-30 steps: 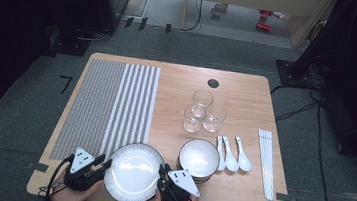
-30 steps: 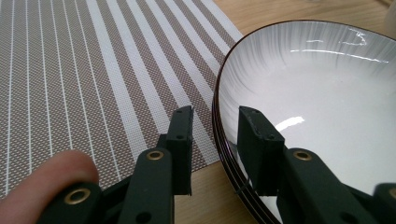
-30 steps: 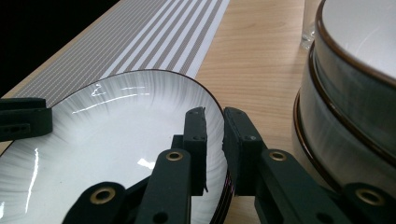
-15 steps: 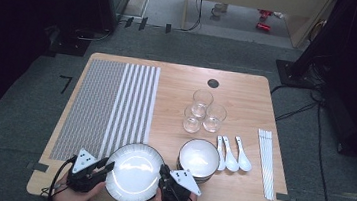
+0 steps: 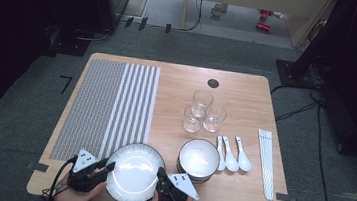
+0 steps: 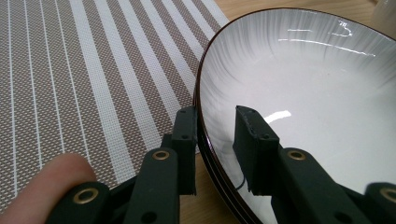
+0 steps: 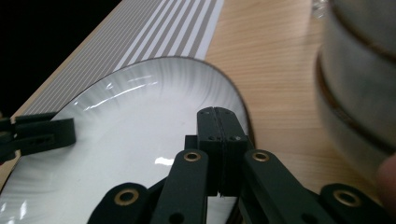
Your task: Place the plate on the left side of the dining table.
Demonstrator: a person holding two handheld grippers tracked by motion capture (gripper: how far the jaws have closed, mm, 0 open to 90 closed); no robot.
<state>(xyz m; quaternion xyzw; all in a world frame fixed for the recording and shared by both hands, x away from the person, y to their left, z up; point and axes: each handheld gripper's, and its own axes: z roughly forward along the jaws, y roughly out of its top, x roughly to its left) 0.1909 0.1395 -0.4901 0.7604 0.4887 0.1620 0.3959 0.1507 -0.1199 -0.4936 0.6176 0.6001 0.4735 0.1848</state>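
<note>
white plate (image 5: 133, 173) at lower centre of the desk (image 5: 247, 100), unmoved since earlier frame, left tool (image 5: 104, 166) spread astride its left rim, right tool (image 5: 161, 174) pressed together over its right rim, both barely shifted

1. Plate (image 5: 133, 172) at the near table edge; left gripper (image 5: 105, 168) crowds its 9 o'clock rim, right gripper (image 5: 161, 175) its 3 o'clock rim.
2. At 3 o'clock, stacked bowls (image 5: 199, 159) just beside the right gripper; narrow gap.
3. Beyond the bowls, spoons (image 5: 232, 154) and chopsticks (image 5: 266, 160) block the right side.
4. At 1 o'clock, three glasses (image 5: 201, 113) cluster; bare wood lies between them and the plate.
5. From 10 to 12 o'clock, flat striped placemat (image 5: 111, 101); open passage above it.
</note>
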